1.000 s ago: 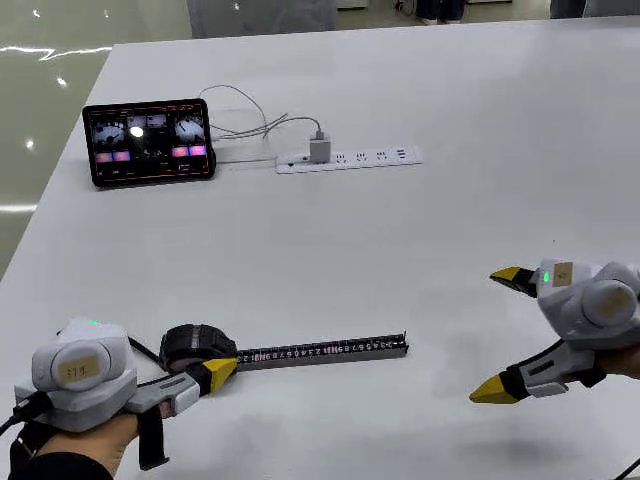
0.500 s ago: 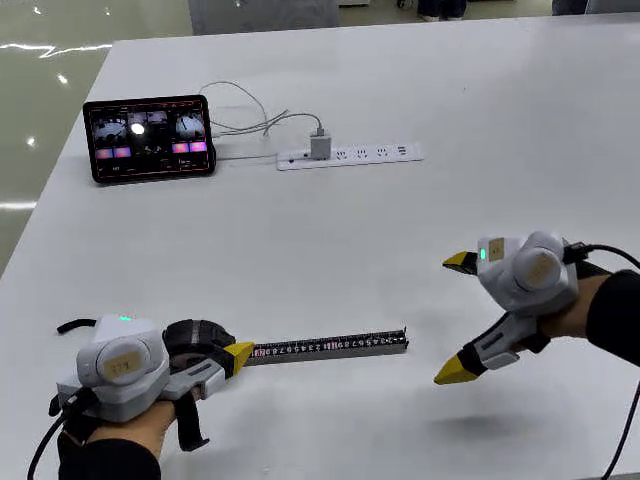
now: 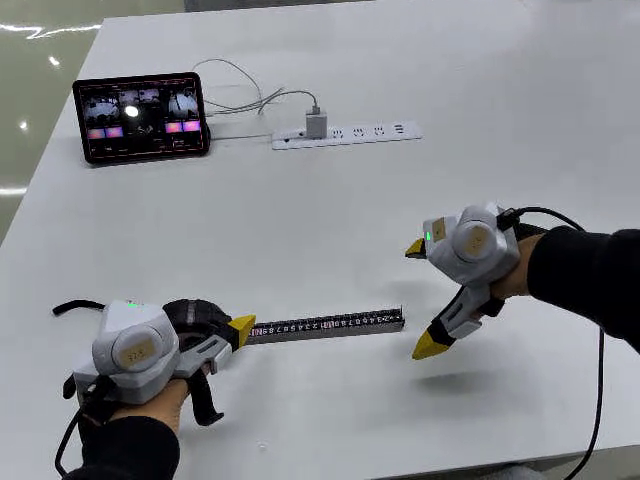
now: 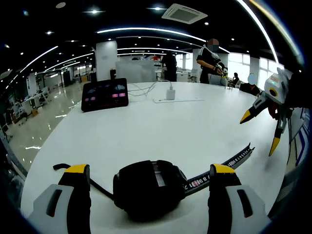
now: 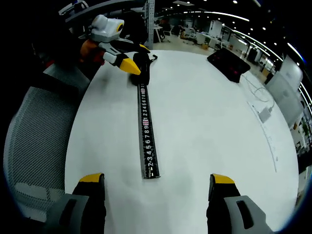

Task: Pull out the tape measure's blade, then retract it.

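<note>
At seven o'clock, tape measure (image 3: 200, 322) sits between left gripper's (image 4: 150, 169) parted jaws, blade (image 3: 325, 324) out toward three. Beside its tip (image 3: 400, 318) hangs right gripper (image 3: 420, 298), jaws apart. Retraction likely next: pinch tip, feed back.

The right hand-held gripper (image 5: 156, 179), jaws wide apart, faces the extended blade's (image 5: 146, 131) tip.

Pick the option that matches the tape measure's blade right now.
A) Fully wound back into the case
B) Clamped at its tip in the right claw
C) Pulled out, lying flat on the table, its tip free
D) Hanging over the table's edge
C: the blade lies stretched flat on the table from the case between the left claw jaws, while the right claw hangs open near its tip, apart from it.
</note>
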{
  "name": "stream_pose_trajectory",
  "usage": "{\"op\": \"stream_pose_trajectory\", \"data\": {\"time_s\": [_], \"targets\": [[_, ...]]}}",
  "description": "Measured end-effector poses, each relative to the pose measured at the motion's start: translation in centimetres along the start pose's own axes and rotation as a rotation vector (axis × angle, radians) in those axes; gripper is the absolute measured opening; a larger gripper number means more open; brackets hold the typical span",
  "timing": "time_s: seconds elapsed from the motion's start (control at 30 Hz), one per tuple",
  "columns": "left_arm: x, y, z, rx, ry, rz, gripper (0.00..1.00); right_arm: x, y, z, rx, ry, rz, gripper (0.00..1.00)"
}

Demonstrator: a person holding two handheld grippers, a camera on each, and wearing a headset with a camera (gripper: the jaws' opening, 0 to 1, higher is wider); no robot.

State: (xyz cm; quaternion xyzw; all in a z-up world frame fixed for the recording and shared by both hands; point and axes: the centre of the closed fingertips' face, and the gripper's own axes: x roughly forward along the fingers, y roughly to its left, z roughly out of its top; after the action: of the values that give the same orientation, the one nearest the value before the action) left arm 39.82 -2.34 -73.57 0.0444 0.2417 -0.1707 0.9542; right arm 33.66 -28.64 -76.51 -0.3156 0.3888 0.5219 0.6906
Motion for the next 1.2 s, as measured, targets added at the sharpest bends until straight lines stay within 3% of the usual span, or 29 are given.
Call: {"op": "stream_pose_trajectory", "data": {"time_s": [0.1,0.23,0.3,0.37,0.67,0.8,1.03,1.2], "targets": [[0.2,0.0,0.0,-0.009,-0.010,0.003,0.99,0.4,-0.1,0.0,0.016,0.008,0.006,0.83],[0.3,-0.1,0.1,-0.012,-0.018,0.001,0.99,1.3,-0.1,-0.4,0.002,0.043,0.000,0.71],[0.3,-0.1,0.1,-0.017,-0.020,0.002,0.99,1.8,-0.2,-1.1,-0.042,0.081,-0.013,0.63],[0.3,-0.2,0.0,-0.025,-0.020,0.001,0.99,2.1,0.2,-1.1,-0.034,0.084,0.005,0.54],[0.4,-0.4,0.1,-0.027,-0.027,0.002,0.99,2.5,0.7,-0.6,-0.055,0.085,0.030,0.40],[0.3,-0.3,0.1,-0.031,-0.032,0.005,0.99,2.5,0.6,-0.8,-0.059,0.097,0.029,0.38],[0.3,-0.2,0.0,-0.035,-0.035,0.011,0.99,2.5,0.8,-1.2,-0.037,0.100,0.044,0.22],[0.3,-0.2,0.1,-0.040,-0.038,0.012,0.99,2.6,1.2,-1.0,-0.056,0.105,0.054,0.17]]}}
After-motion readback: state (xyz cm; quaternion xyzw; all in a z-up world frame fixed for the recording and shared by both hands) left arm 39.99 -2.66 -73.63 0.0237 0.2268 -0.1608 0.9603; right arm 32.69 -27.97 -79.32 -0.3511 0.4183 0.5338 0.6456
